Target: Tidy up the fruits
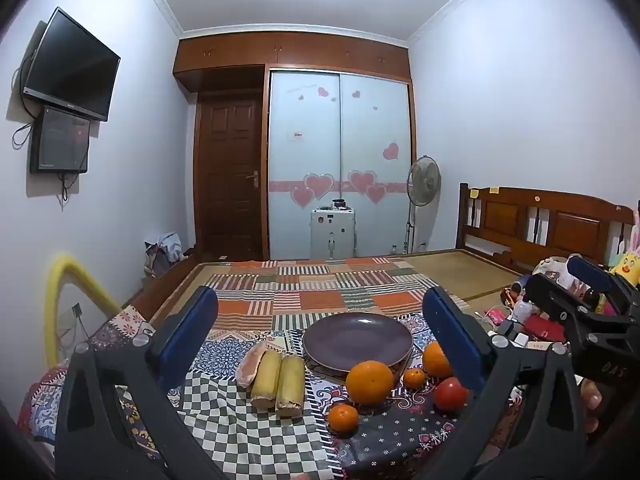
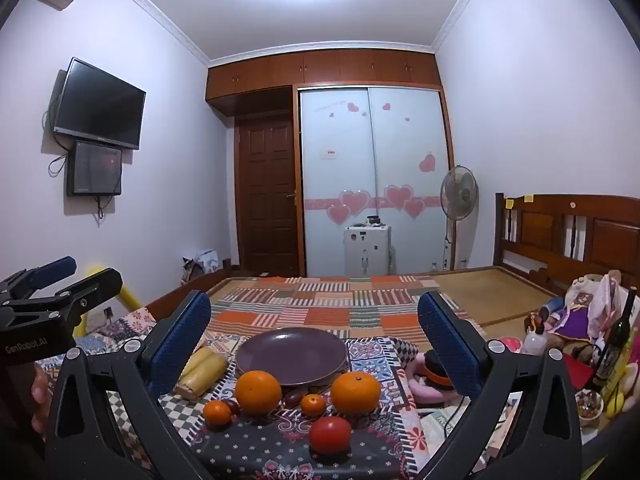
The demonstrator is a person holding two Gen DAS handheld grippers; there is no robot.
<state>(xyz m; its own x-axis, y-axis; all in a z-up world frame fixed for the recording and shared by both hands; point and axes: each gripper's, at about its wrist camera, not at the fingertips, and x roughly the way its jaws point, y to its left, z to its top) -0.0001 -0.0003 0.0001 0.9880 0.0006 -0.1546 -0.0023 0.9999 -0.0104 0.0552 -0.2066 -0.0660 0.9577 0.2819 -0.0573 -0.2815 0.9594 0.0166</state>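
An empty purple plate point(image 1: 357, 340) point(image 2: 291, 356) sits on a patchwork cloth on the bed. In front of it lie two big oranges point(image 1: 369, 382) point(image 2: 258, 392) point(image 2: 355, 393), two small tangerines point(image 1: 343, 418) point(image 2: 217, 412) point(image 2: 312, 405) and a red tomato point(image 1: 450, 394) point(image 2: 330, 434). Two yellow corn pieces point(image 1: 277, 378) point(image 2: 202, 372) and a sweet potato point(image 1: 250, 364) lie left of the plate. Small dark fruits point(image 2: 294, 397) lie between the oranges. My left gripper point(image 1: 320, 330) and right gripper point(image 2: 314, 330) are open, empty, above the fruit.
The cloth point(image 1: 248, 428) covers the near end of the bed. Toys, bottles and clutter point(image 2: 592, 332) lie at the right. A wooden headboard point(image 2: 568, 232), a fan point(image 2: 459, 196), a white appliance point(image 2: 367, 250) and a wardrobe stand behind. A pink item point(image 2: 430, 380) lies right of the fruit.
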